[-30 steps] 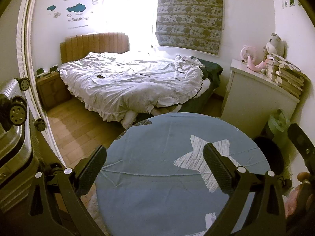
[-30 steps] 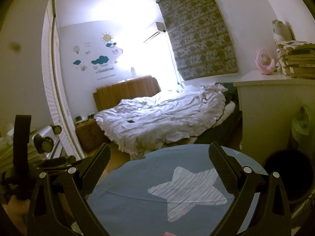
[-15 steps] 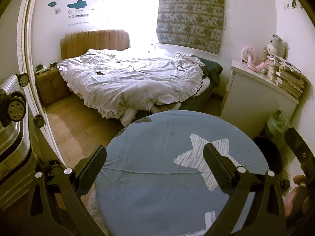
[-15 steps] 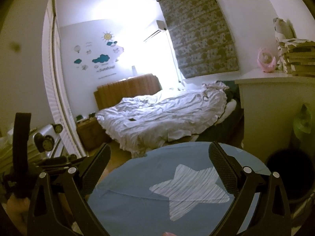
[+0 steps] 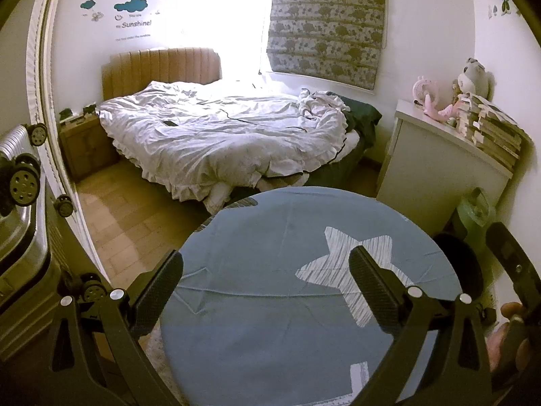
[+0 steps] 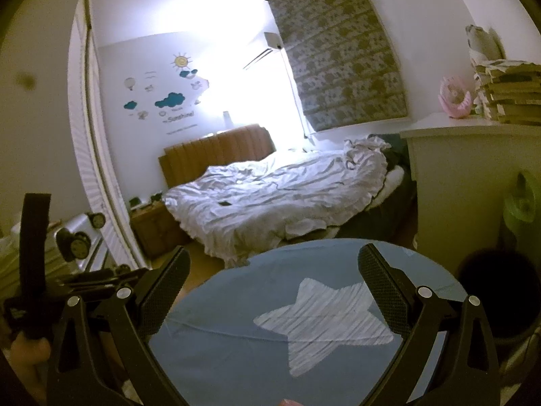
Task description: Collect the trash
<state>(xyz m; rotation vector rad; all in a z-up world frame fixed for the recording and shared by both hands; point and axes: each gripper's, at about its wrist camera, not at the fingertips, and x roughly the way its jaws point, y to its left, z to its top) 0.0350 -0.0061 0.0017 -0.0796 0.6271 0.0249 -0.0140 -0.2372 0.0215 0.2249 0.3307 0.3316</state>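
Both the left gripper (image 5: 265, 291) and right gripper (image 6: 272, 280) hover with fingers wide and empty over the bare blue desk (image 5: 270, 237), probably scanning for trash, bin (image 6: 497, 291) at right.

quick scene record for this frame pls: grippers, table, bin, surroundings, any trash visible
left gripper: open, empty, over table
right gripper: open, empty, over table
table: round, blue cloth with white star
bin: dark, on floor right of table
bed: beyond table, white duvet rumpled
dresser: stacked books, plush toys
trash: none visible
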